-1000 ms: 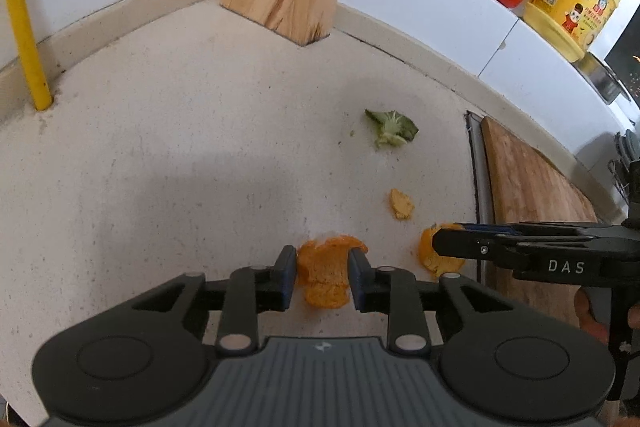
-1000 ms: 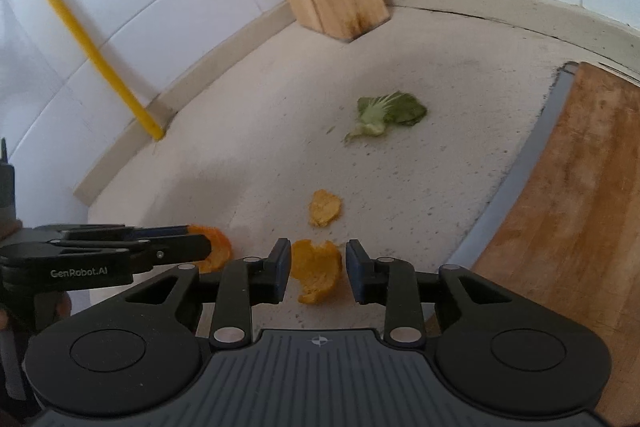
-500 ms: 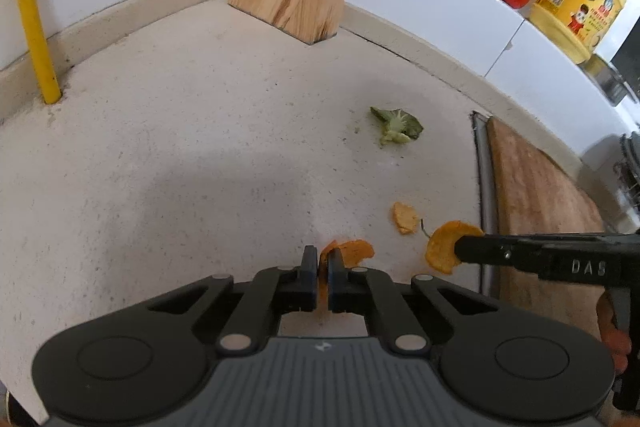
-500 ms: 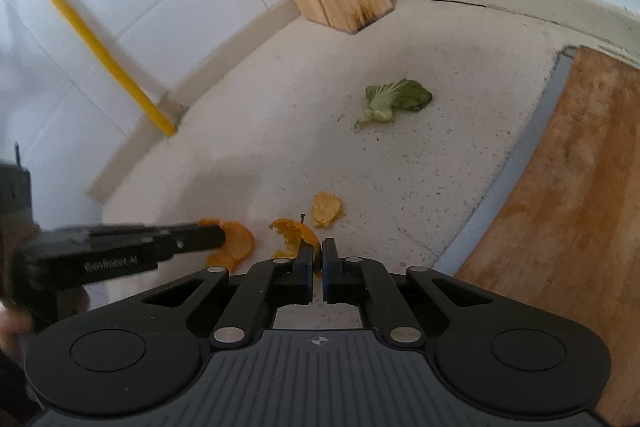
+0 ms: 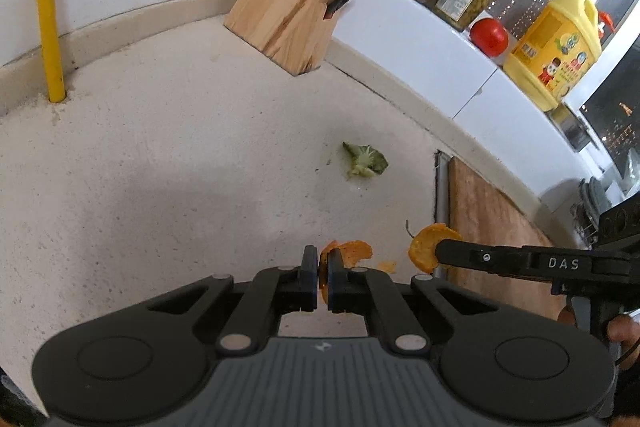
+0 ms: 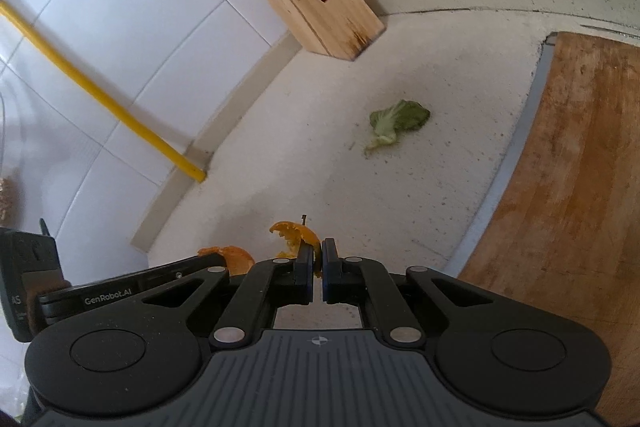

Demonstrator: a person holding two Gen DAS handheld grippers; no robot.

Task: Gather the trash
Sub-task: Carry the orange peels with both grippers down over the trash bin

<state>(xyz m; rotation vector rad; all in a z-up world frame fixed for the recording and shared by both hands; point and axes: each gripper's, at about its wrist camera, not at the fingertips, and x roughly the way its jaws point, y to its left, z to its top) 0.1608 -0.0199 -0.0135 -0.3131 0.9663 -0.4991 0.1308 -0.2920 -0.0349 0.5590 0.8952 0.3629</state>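
Observation:
In the left wrist view my left gripper (image 5: 323, 267) is shut on a curled orange peel (image 5: 353, 251), held just above the speckled counter (image 5: 180, 167). To its right, my right gripper (image 5: 440, 255) comes in from the side, shut on a second orange peel (image 5: 425, 251). The right wrist view shows the same grip: the right gripper (image 6: 317, 259) pinches its peel (image 6: 295, 235), and the left gripper (image 6: 219, 259) holds its peel (image 6: 238, 259) at lower left. A small orange scrap (image 5: 388, 265) lies on the counter between them. Farther off lies a green vegetable scrap (image 5: 365, 161) (image 6: 397, 123).
A wooden knife block (image 5: 296, 11) with scissors stands in the back corner. A yellow pipe (image 5: 48, 7) runs down the tiled wall at left. A wooden cutting board (image 5: 492, 211) lies to the right. Jars, a tomato (image 5: 489, 37) and a yellow bottle (image 5: 556, 55) sit on the ledge.
Both grippers were open around the orange peels a second ago. Both have shut on their peels and risen a little, lifting them off the counter.

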